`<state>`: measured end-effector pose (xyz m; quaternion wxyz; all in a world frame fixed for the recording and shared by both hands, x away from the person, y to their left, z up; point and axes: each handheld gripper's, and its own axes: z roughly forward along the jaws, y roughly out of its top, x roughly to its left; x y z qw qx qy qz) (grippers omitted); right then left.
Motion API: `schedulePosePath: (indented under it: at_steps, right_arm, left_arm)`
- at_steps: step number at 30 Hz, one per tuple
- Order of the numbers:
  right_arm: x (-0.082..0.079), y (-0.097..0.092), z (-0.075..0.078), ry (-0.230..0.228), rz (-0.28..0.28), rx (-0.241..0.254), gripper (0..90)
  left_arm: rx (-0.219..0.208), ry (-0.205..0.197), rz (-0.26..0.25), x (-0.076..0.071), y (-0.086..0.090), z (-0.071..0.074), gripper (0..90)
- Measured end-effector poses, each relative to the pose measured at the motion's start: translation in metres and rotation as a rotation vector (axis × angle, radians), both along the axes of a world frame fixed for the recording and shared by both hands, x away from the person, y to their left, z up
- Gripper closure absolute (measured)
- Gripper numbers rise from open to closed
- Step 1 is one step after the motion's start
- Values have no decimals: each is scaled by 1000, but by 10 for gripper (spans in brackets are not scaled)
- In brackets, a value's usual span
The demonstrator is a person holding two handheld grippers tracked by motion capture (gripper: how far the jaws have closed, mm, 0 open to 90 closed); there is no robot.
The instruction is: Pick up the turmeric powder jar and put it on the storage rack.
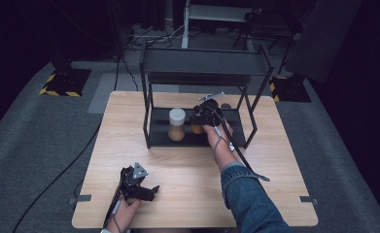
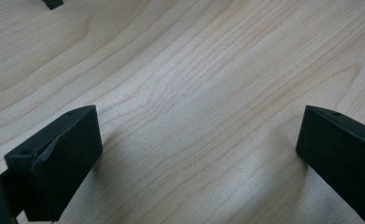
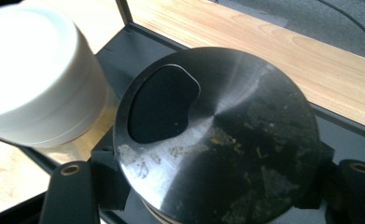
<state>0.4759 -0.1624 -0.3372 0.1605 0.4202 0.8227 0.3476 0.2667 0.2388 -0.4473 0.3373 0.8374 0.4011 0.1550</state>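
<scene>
Just left of the right gripper, touching nothing: a jar with a white lid and amber-brown contents, upright. Under and around that gripper, a black two-level metal rack, the jar on its lower tray. Below both grippers, a light wooden table, bare wood around the left gripper. Small grey brackets at the table's near corners, one close to the left gripper's outer side. Well left of it, a black cable across grey carpet. Far beyond the right gripper, two bases with yellow-and-black edges, more cables and dark furniture, too dim to make out.
</scene>
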Motion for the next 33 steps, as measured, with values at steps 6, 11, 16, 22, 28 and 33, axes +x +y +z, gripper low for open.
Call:
schedulePosePath:
  at_steps: [6, 11, 16, 22, 28, 33]
  right_arm:
    - [6, 3, -4, 20, -14, -13, 307]
    - [10, 6, -6, 34, -11, -20, 306]
    - [14, 10, -6, 47, -9, -42, 307]
    - [17, 15, -6, 66, -20, -56, 306]
    - [20, 20, -5, 75, -20, -70, 306]
    - [23, 30, -5, 84, -18, -116, 306]
  left_arm:
    - [-2, 0, 1, 0, 0, 0, 0]
    - [-1, 0, 1, 0, 0, 0, 0]
    - [-1, 0, 1, 0, 0, 0, 0]
    - [-1, 0, 1, 0, 0, 0, 0]
    - [-2, 0, 1, 0, 0, 0, 0]
    - [-2, 0, 2, 0, 0, 0, 0]
